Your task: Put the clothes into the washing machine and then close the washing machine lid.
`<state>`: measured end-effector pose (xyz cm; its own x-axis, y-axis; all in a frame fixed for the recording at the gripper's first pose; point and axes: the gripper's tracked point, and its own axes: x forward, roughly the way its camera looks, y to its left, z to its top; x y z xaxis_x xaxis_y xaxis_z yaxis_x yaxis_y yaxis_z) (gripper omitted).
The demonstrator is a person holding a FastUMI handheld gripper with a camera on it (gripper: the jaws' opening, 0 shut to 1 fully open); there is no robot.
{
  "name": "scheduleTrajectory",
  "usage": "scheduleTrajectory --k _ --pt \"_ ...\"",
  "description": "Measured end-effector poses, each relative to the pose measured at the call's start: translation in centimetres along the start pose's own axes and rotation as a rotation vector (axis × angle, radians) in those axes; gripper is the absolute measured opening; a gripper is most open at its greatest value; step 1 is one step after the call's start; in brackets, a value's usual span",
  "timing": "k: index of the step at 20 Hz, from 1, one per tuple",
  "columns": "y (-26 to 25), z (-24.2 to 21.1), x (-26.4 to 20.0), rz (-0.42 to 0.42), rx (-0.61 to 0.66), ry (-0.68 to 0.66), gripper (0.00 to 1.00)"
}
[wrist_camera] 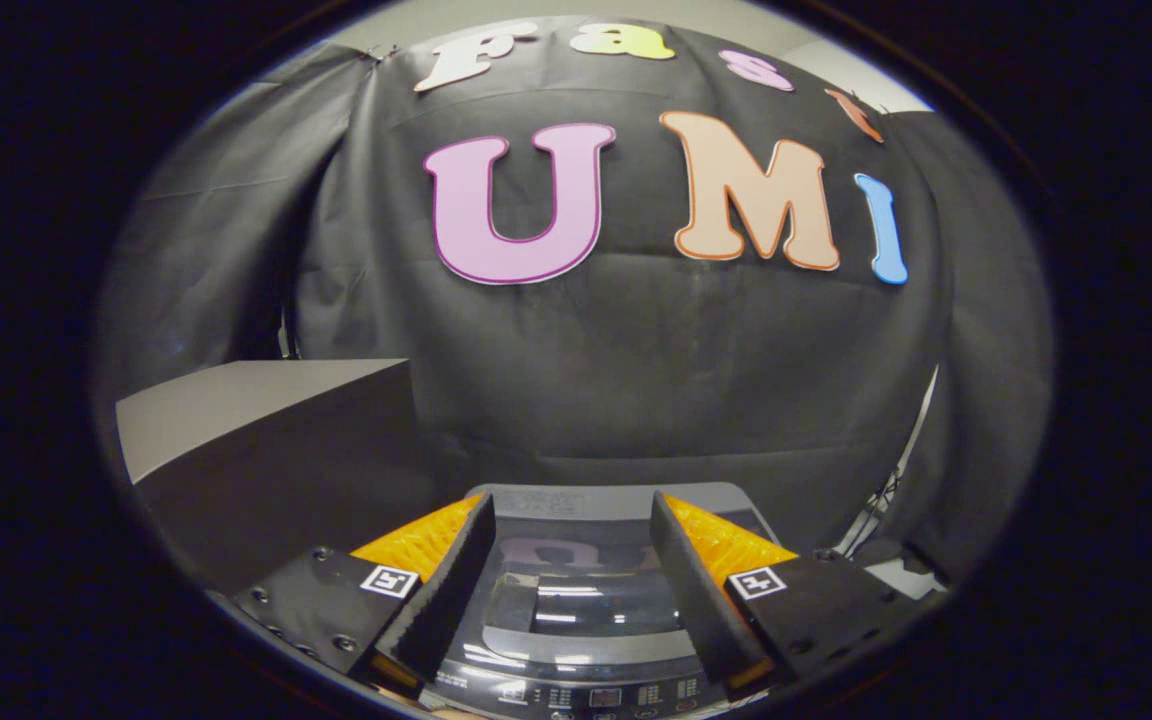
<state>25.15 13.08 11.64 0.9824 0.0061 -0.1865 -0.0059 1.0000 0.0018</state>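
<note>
One grey-topped table [236, 405] stands off to my left, near the washing machine [596, 600]. My claw [573, 560] hangs spread wide and empty, both fingers [451, 590] apart above the machine's glossy lid [576, 590], which lies shut between them.

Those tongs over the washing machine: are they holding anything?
Nothing. The tongs stand open above the washing machine, whose glossy lid looks shut.
</note>
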Motion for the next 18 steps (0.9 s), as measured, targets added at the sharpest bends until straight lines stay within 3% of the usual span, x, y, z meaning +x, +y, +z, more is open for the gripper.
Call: scheduleTrajectory --k 12,18 --pt "-8.9 -2.4 -7.6 0.010 -0.006 -0.280 0.97" --pt "-11.4 -5.7 -10.3 0.023 -0.055 -0.311 0.97"
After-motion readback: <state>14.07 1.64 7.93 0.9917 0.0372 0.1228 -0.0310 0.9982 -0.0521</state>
